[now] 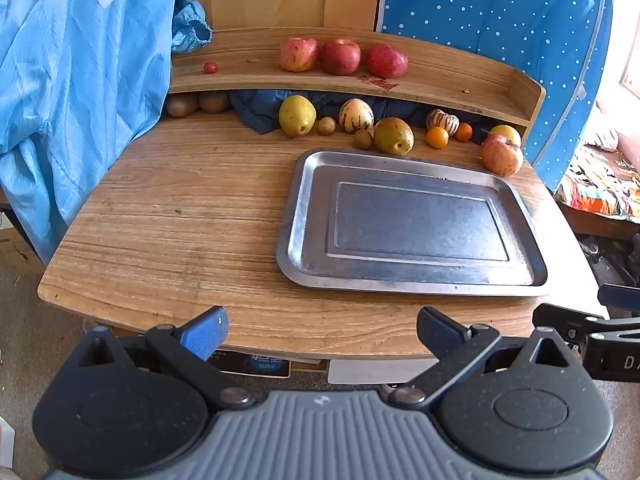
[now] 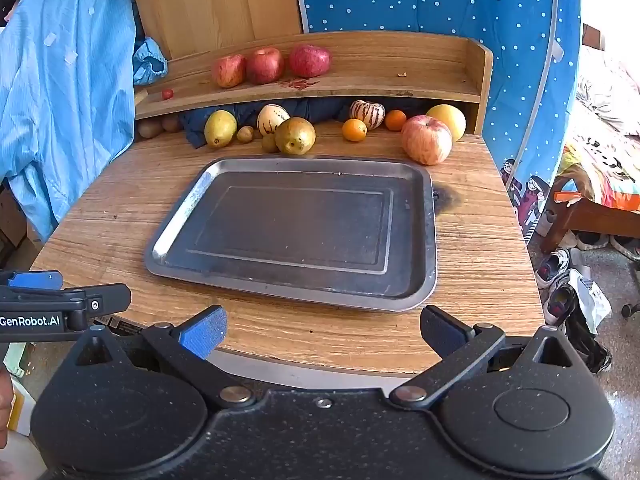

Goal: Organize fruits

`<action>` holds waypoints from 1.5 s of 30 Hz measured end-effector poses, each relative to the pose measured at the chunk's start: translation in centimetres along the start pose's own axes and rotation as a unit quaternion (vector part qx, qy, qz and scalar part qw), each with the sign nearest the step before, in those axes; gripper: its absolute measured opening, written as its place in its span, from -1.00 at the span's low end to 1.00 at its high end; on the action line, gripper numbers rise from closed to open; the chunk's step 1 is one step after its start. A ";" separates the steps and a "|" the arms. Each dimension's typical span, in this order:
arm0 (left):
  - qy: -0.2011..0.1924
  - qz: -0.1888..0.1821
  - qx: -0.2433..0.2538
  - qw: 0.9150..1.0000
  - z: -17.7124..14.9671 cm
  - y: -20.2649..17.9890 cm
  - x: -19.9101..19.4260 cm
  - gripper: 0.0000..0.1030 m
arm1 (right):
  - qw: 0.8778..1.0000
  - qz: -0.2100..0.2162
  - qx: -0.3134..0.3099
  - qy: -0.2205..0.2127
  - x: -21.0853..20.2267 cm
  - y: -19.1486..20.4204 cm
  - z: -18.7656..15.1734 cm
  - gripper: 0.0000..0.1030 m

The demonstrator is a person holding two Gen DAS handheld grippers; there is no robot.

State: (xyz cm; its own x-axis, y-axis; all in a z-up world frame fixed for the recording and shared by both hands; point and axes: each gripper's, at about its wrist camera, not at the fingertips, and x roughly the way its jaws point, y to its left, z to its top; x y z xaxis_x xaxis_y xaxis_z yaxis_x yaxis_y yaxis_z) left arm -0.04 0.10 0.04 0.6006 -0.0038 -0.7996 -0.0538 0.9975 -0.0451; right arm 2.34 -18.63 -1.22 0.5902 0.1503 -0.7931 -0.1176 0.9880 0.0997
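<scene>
A bare metal tray point(image 1: 308, 184) point(image 2: 416, 296) lies on the wooden table. Behind it runs a row of fruit: two green pears point(image 1: 297, 115) point(image 2: 295, 135), striped melons point(image 1: 355, 115) point(image 2: 367, 113), small kiwis point(image 1: 363, 139), oranges point(image 1: 437, 137) point(image 2: 354, 129) and a red-yellow apple point(image 1: 501, 155) point(image 2: 426, 139). Three red apples point(image 1: 340, 56) point(image 2: 265, 65) sit on the raised shelf. My left gripper point(image 1: 322, 332) hangs open at the table's near edge, nothing between its fingers. My right gripper point(image 2: 323, 332) is open too, in front of the tray.
A blue garment point(image 1: 72, 92) point(image 2: 60, 88) hangs over the table's left side. A dark cloth point(image 1: 260, 108) lies under the shelf point(image 1: 440, 76). A cherry tomato point(image 1: 210, 67) rests on the shelf's left. Shoes point(image 2: 560, 276) lie on the floor at right.
</scene>
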 end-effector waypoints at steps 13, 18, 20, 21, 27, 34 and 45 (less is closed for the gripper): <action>0.001 -0.001 0.002 1.000 0.0 -0.1 0.0 0.99 | 1.000 0.001 0.002 0.005 0.4 0.0 -0.3 0.99; 0.002 -0.001 0.002 1.000 -0.3 0.2 0.1 0.99 | 1.000 0.002 0.003 0.006 0.4 0.1 -0.4 0.99; 0.002 -0.001 0.002 1.000 -0.3 0.2 0.1 0.99 | 1.000 0.002 0.003 0.006 0.5 0.2 -0.5 0.99; 0.002 -0.001 0.002 1.000 -0.3 0.2 0.1 0.99 | 1.000 0.002 0.003 0.006 0.5 0.3 -0.6 0.99; 0.003 -0.001 0.002 1.000 -0.3 0.2 0.1 0.99 | 1.000 0.004 0.005 0.009 0.7 0.0 -0.5 0.99; 0.004 -0.001 0.002 1.000 -0.7 0.6 0.4 0.99 | 1.000 0.006 0.007 0.013 0.8 -0.1 -0.4 0.99; 0.007 0.000 0.001 1.000 -0.8 0.6 1.0 0.99 | 1.000 0.006 0.007 0.016 0.9 0.0 -0.4 0.99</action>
State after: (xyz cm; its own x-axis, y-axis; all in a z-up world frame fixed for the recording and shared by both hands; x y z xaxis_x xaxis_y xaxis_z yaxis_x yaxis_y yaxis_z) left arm -0.07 0.66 -1.26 0.5888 -0.0044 -0.8083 -0.0530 0.9976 -0.0440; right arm 2.52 -18.53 -2.16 0.5634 0.1614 -0.8102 -0.1131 0.9866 0.1179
